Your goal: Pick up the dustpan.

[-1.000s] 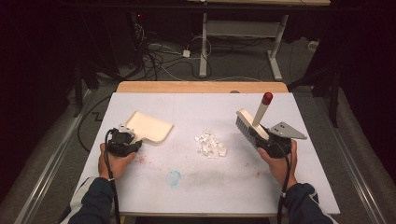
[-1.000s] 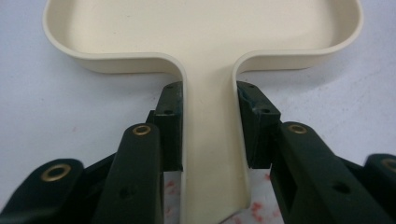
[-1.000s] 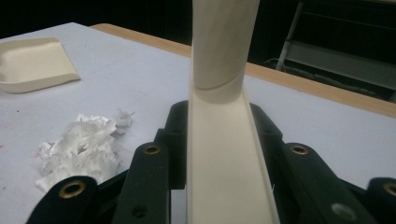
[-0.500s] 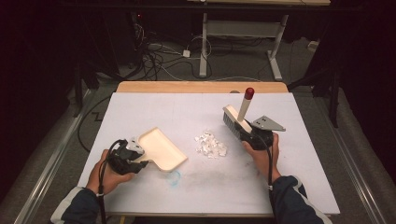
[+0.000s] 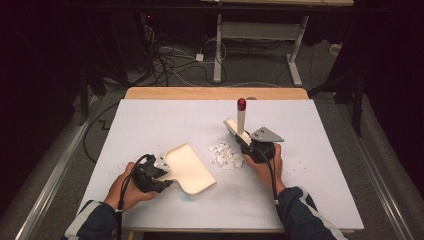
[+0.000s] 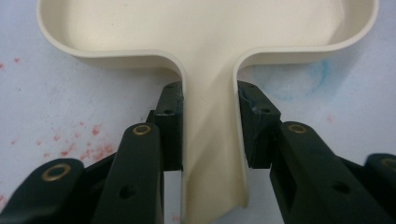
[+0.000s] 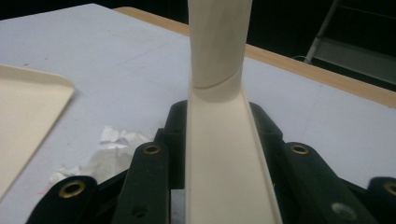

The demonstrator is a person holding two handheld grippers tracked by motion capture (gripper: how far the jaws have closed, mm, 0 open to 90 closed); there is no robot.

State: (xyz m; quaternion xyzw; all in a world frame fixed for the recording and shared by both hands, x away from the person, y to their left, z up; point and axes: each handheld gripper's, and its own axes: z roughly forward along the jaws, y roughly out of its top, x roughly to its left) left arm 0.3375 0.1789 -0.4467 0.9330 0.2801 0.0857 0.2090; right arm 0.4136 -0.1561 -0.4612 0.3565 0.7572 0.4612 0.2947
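The left tool [image 5: 159,172] is clamped on the handle of a cream dustpan [image 5: 189,168], which lies flat on the white worktop [image 5: 310,150]. The right tool [image 5: 250,145] grips a cream brush [image 5: 237,126] with a red-tipped handle, just beside a pile of paper scraps [image 5: 225,155] between pan and brush. No lettering is legible on either.

Both forearms enter from six o'clock: the left tongs [image 5: 159,172] point toward two o'clock, jaws clamped tight on a handle, while the right tongs [image 5: 246,142] point toward eleven o'clock, likewise clamped.
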